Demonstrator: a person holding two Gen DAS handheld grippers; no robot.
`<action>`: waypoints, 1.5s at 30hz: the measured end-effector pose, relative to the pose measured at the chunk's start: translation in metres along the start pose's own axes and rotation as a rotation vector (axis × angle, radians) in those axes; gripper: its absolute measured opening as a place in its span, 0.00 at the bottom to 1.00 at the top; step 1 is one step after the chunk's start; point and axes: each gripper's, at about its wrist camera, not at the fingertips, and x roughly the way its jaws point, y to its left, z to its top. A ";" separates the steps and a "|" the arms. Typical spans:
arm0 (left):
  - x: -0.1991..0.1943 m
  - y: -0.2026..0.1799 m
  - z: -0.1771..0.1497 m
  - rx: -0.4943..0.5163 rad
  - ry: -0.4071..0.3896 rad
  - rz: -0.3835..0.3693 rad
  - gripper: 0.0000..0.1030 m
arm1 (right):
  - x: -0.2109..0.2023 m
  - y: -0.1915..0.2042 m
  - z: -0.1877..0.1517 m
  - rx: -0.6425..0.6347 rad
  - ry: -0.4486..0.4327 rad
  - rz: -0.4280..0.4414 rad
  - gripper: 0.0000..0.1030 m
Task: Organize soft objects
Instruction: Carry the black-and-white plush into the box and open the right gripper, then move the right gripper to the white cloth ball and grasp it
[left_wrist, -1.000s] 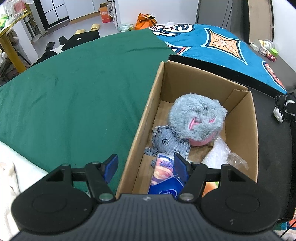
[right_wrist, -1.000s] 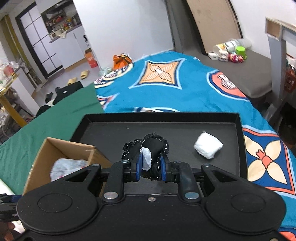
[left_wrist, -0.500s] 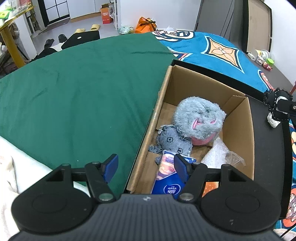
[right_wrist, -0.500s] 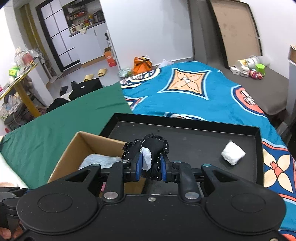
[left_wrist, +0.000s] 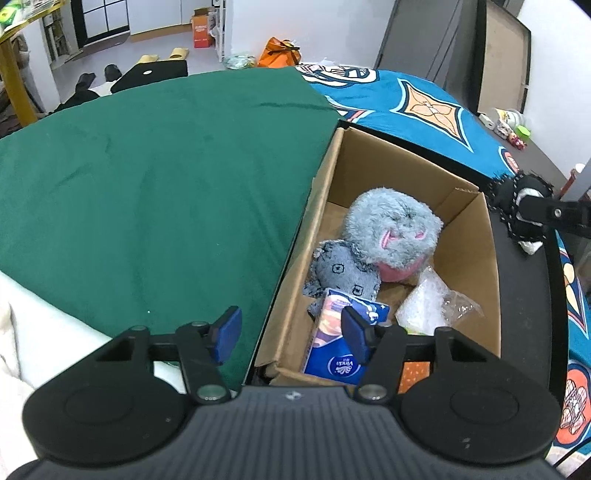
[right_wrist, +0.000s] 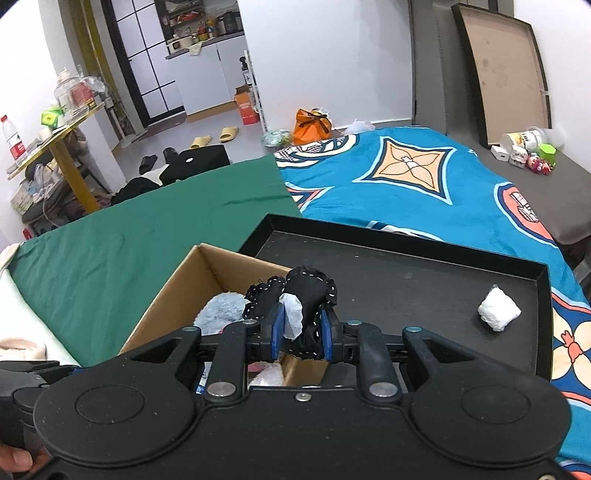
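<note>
the right claw (right_wrist: 298, 329) is clamped tight on a small black fabric toy with white stitching and a white tag (right_wrist: 300, 295), holding it by its lower end so the body hangs free ahead of the pads. it hangs just above the near corner of the open brown cardboard box (left_wrist: 402, 184), which sits on a black tray (right_wrist: 424, 266) on the bed; i judge this grip suits a drop into the box. inside already lie a fluffy grey and pink plush ball (left_wrist: 393, 230), a grey patterned sock (left_wrist: 341, 271), a blue tissue pack (left_wrist: 340, 343) and a clear plastic bag (left_wrist: 436, 301). a white wadded ball (right_wrist: 498, 308) waits on the tray. the left claw (left_wrist: 290, 330) is closing with nothing gripped, straddling the box's near wall.
</note>
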 end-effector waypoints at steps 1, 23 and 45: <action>0.001 0.001 0.000 -0.002 0.004 -0.004 0.48 | 0.000 0.002 0.000 -0.003 -0.001 0.000 0.21; 0.006 0.012 -0.005 -0.027 0.015 -0.018 0.14 | 0.001 -0.006 0.004 0.040 -0.024 -0.042 0.43; 0.007 -0.007 0.012 -0.010 0.019 0.056 0.43 | 0.008 -0.077 -0.001 0.189 -0.001 -0.133 0.53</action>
